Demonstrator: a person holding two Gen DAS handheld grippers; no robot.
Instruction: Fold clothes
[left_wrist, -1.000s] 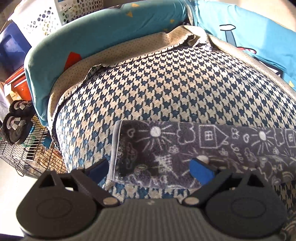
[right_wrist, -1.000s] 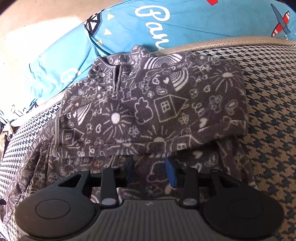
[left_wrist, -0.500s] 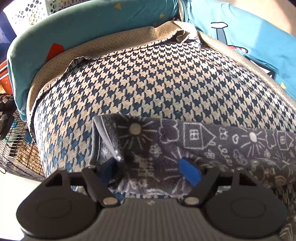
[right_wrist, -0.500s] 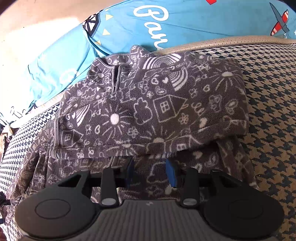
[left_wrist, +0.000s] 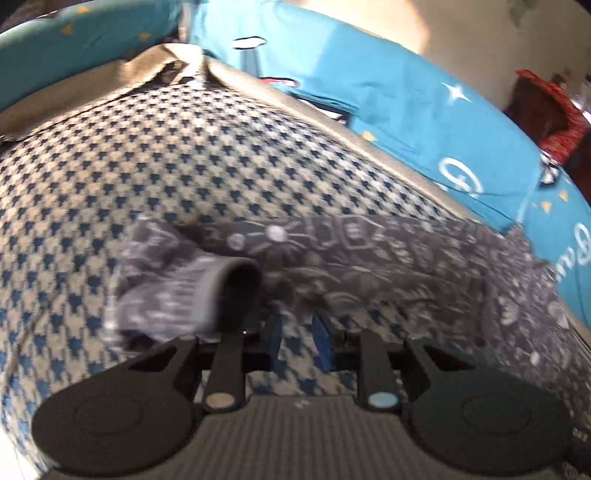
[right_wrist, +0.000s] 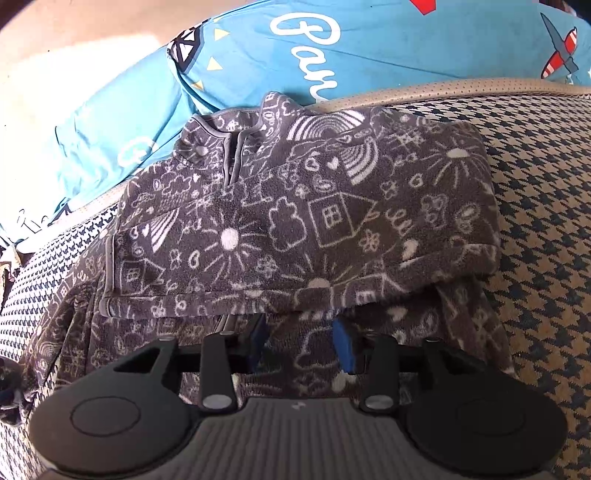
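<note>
Left claw (left_wrist: 295, 341) up front, blue pads (left_wrist: 274, 341) drawn in to a narrow gap, pinching the sleeve (left_wrist: 332, 266) of the grey doodle-print fleece pullover, though motion blur makes the actual bite hard to confirm. Sleeve cuff (left_wrist: 236, 284) flopped open just left of the pads, dark hole facing the camera. Rest of the sleeve stretched off to the right across the houndstooth blanket (left_wrist: 184, 166), navy and tan. Beyond that a tan perforated border strip (left_wrist: 388, 147), then blue bedding (left_wrist: 406, 110) with white script, only partly readable.

Right claw (right_wrist: 299, 345) sitting over the lower layer of the same fleece pullover (right_wrist: 295, 221), pads (right_wrist: 341, 347) a moderate way apart, fabric between them but not visibly clamped. Just past the pads, a folded-over sleeve lying across the body, hem edge running side to side. Print all white chalk-style doodles: houses, suns, hearts, clouds, rainbow arcs. Collar with short zip (right_wrist: 231, 158) at the far end. Same houndstooth cover (right_wrist: 535, 203) to the right. Farthest back, blue pillow (right_wrist: 332, 48) with big white cursive starting "Par", the rest hidden behind the pullover, plus a red and white plane (right_wrist: 559, 51) printed at the right.
</note>
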